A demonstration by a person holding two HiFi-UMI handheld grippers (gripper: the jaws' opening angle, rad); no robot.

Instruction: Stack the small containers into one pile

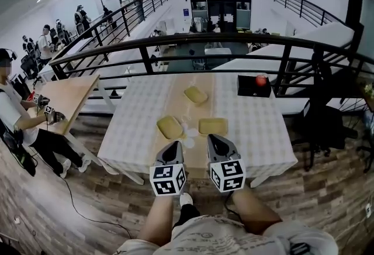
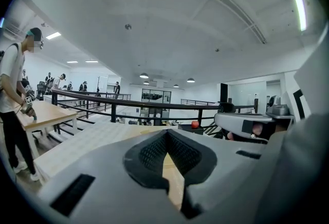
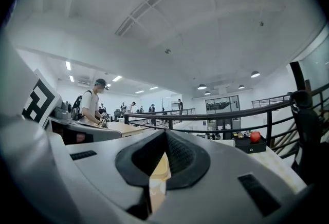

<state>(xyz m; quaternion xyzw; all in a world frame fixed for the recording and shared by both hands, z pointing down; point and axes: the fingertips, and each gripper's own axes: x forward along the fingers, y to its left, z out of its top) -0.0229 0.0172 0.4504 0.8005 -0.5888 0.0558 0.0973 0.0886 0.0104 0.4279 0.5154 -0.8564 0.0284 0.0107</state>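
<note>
Yellow-green and shallow, the small containers lie apart on our checked tablecloth (image 1: 263,131): the near-left container (image 1: 169,127), the near-right container (image 1: 212,126) and the far container (image 1: 196,94). At the near edge we hold the left gripper (image 1: 173,145) and the right gripper (image 1: 214,139), both clenched tip to tip on nothing.

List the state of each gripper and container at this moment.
left gripper: shut, empty
right gripper: shut, empty
far container: flat on table, unstacked
near-left container: flat on table, unstacked
near-right container: flat on table, unstacked
red round object: resting on black box
</note>
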